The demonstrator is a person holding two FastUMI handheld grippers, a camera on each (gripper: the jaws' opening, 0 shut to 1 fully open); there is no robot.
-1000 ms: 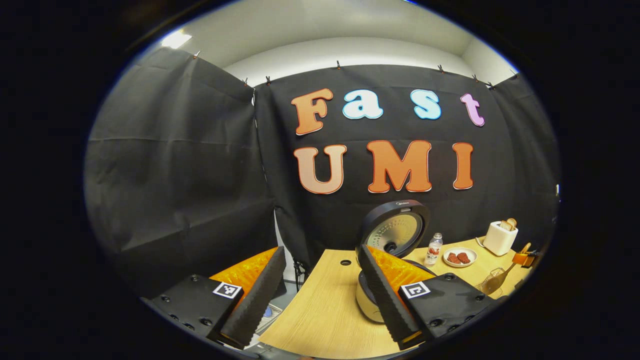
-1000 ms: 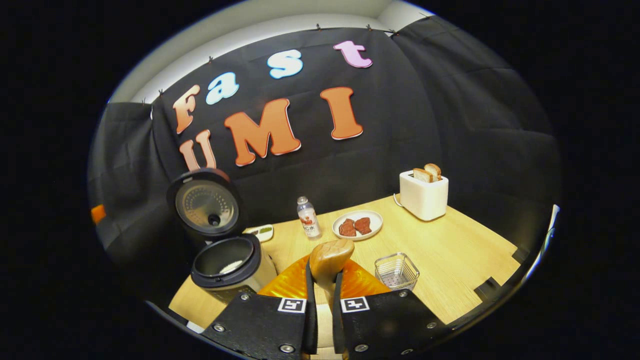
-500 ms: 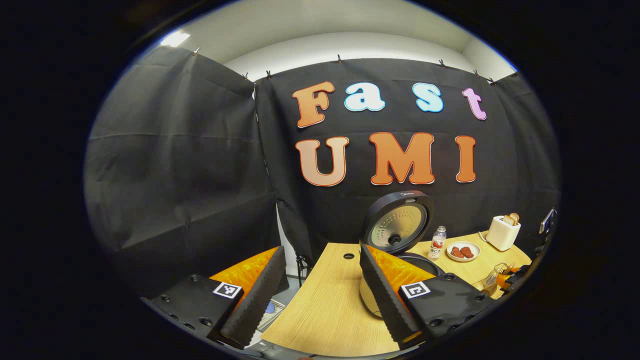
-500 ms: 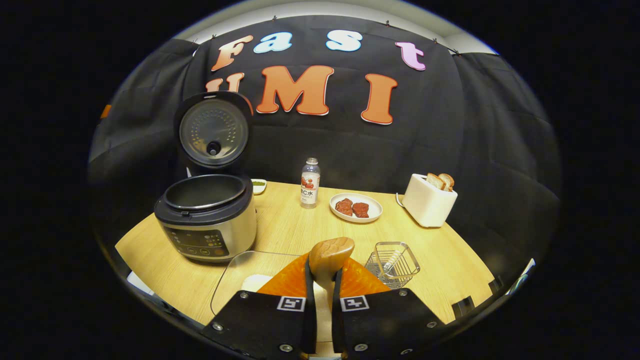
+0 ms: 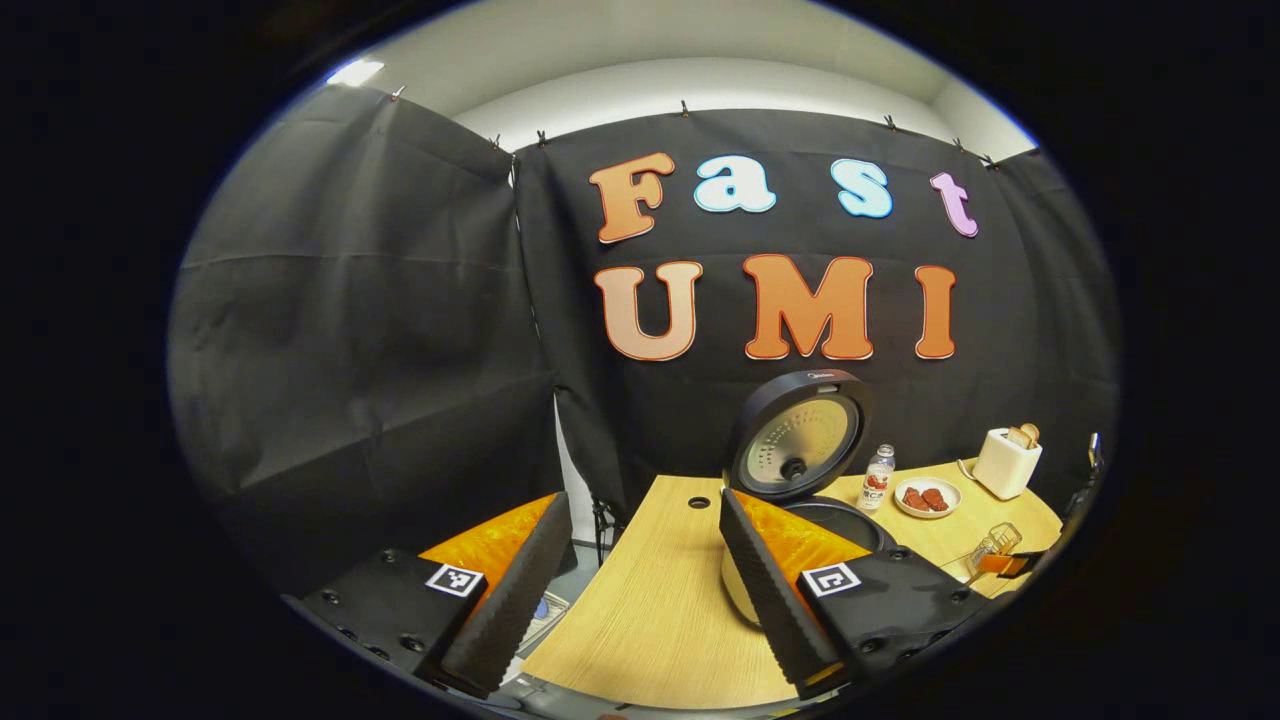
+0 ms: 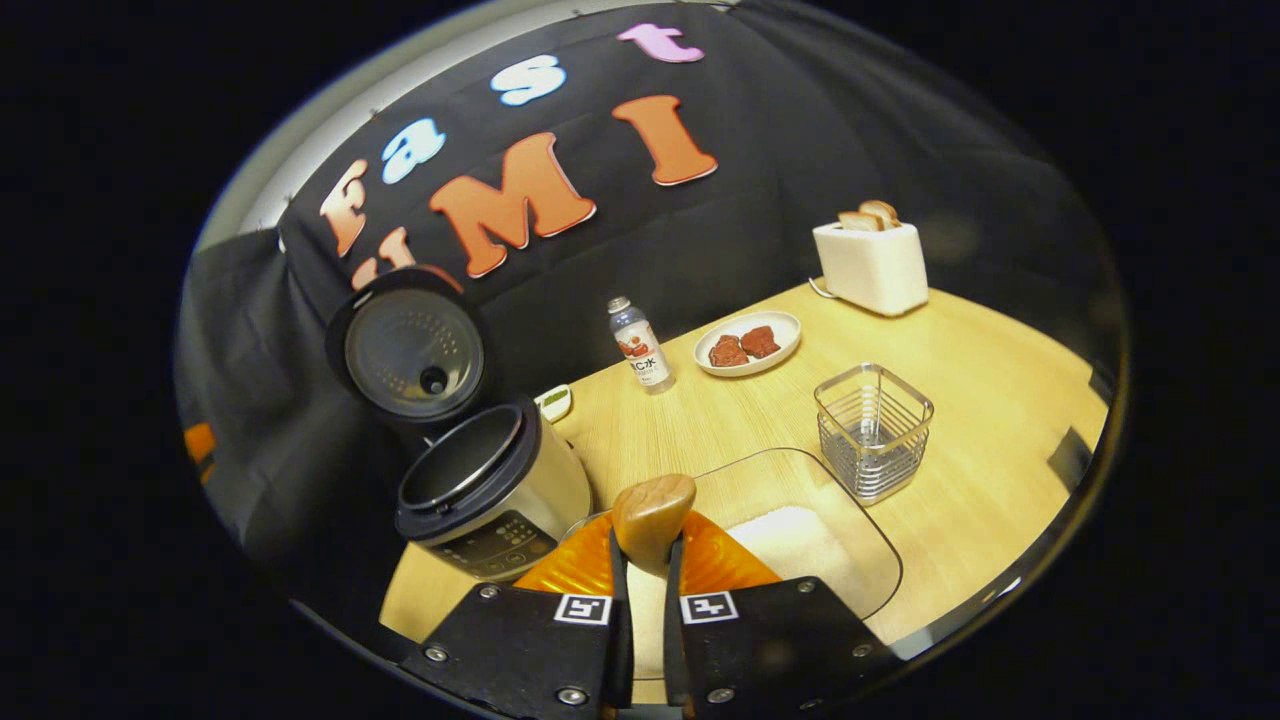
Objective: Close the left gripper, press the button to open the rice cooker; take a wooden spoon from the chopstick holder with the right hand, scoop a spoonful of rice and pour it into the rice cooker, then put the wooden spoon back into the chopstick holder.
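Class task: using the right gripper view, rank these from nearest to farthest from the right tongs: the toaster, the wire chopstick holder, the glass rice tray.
1. Glass rice tray, directly beyond the right tongs.
2. Wire chopstick holder, further out, to the right.
3. Toaster, at the table's far edge by the wall.

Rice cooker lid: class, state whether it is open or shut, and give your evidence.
Open. The rice cooker has its lid swung up and back, its perforated inner face toward the camera, and the pot's rim and dark inside are exposed.

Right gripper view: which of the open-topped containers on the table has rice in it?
The shallow clear tray nearest the right gripper holds a white heap of rice. The wire chopstick holder looks empty; the rice cooker pot's bottom is hidden.
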